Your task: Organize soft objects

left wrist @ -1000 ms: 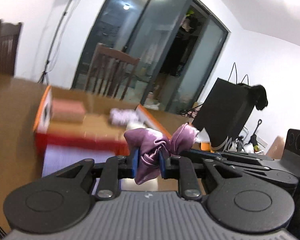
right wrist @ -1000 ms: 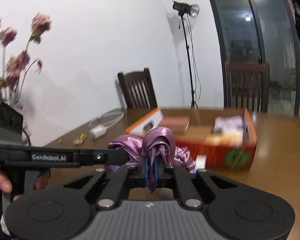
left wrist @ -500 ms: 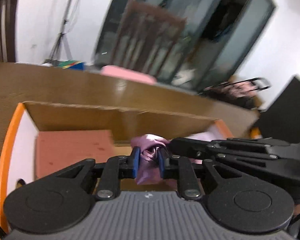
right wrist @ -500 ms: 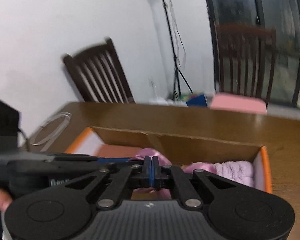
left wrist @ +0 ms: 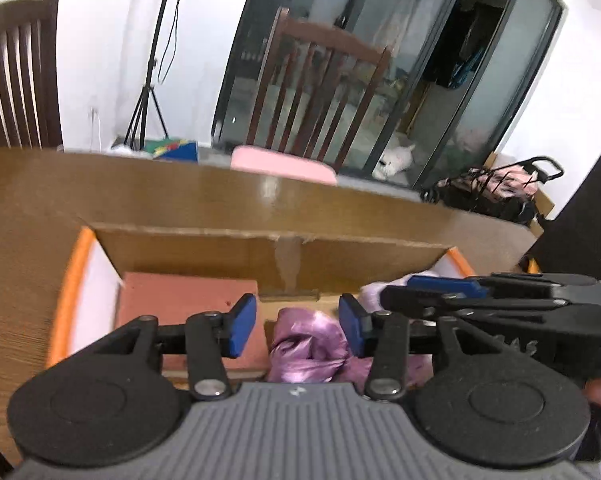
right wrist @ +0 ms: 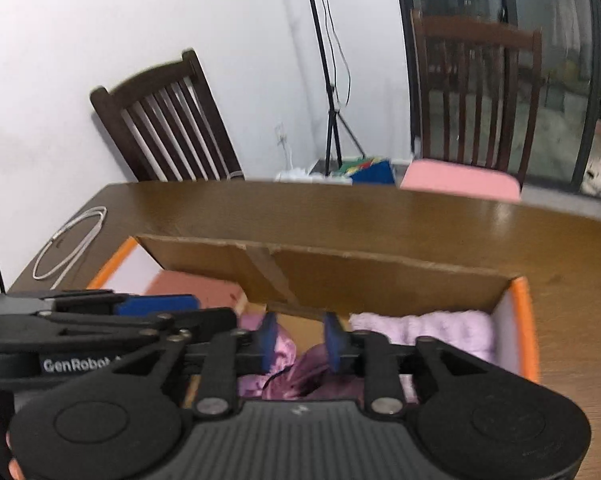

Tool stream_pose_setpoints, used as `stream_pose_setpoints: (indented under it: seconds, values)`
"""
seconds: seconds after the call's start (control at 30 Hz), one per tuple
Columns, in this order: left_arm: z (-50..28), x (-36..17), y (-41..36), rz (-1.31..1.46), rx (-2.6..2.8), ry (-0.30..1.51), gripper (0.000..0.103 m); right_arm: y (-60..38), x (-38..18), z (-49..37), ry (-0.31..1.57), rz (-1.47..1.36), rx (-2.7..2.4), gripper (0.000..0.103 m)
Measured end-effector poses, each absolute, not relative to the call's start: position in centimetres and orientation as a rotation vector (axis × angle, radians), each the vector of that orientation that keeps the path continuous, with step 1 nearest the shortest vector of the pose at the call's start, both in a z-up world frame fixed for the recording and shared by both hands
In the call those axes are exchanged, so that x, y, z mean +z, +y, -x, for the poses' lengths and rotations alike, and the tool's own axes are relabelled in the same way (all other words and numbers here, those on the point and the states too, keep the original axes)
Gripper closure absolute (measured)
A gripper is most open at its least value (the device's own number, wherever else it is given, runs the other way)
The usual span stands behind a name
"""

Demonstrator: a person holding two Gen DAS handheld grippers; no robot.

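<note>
Since the earlier frame both grippers have travelled from above the open table to a spot over the orange-edged cardboard box (left wrist: 72,276), and the crumpled purple satin cloth (left wrist: 308,344) they carried pinched between them has left both sets of pads. It now lies on the box floor, roughly in the middle, with a flat terracotta-pink folded cloth (left wrist: 180,296) on one side and a pale lilac fluffy towel (right wrist: 424,328) on the other.

The left gripper (left wrist: 298,326) has its jaws opening, blue pads standing clearly apart, and the satin sits below and between them without touching either. The right gripper (right wrist: 298,340) is also opening, with a narrower gap; the satin shows beneath that gap, and no pad presses on it as far as the view shows. In each wrist view the other gripper reaches in from the side, so the two meet just above the same bundle.

The satin lies directly under both pairs of fingers, neither hand plainly nearer. It has no clear long axis: a bunched heap with glossy folds, spreading slightly from the left gripper towards the right. It looks limp and slippery, likely to slump and settle wherever it drops. The likely next move is simply a lift clear of the box walls.
</note>
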State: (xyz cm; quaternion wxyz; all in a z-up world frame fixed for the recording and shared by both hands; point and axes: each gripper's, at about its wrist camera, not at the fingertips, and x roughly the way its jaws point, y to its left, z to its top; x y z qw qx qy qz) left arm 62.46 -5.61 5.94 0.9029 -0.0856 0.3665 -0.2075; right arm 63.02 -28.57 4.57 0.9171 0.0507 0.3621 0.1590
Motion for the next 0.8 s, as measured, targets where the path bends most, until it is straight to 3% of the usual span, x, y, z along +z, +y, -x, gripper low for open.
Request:
stream_pose_setpoints:
  seconds: [0.07,0.2,0.23,0.4,0.6,0.73,0.8]
  values:
    - [-60.5,8.2,-4.8,0.17,-0.437,0.719,0.057,-29.4,6.9,-61.0,0.707,-0.088,0.318,0.071]
    - [-55.9,12.3,-3.2,0.127,-0.417,0.639,0.055,-31.3,11.2,-56.3,0.638,-0.055,0.296,0.056]
    - [-54.4,13.3,-2.5,0.117,-0.407,0.621,0.052,-31.7,12.3,-54.8,0.624,-0.038,0.291,0.049]
    - [-46.7,15.5,-0.5,0.075,-0.368,0.524,0.032,-33.5,15.4,-46.9,0.546,0.006,0.287,0.036]
    - [-38.6,17.1,0.4,0.043,-0.328,0.405,0.017,-33.5,16.9,-39.6,0.473,0.043,0.274,0.034]
    - [-32.6,16.6,0.9,0.052,-0.302,0.304,0.003,-33.1,16.7,-34.1,0.377,0.034,0.287,0.023]
    - [-29.7,15.9,1.0,0.071,-0.291,0.27,0.003,-32.8,16.2,-31.5,0.349,0.032,0.301,0.023]
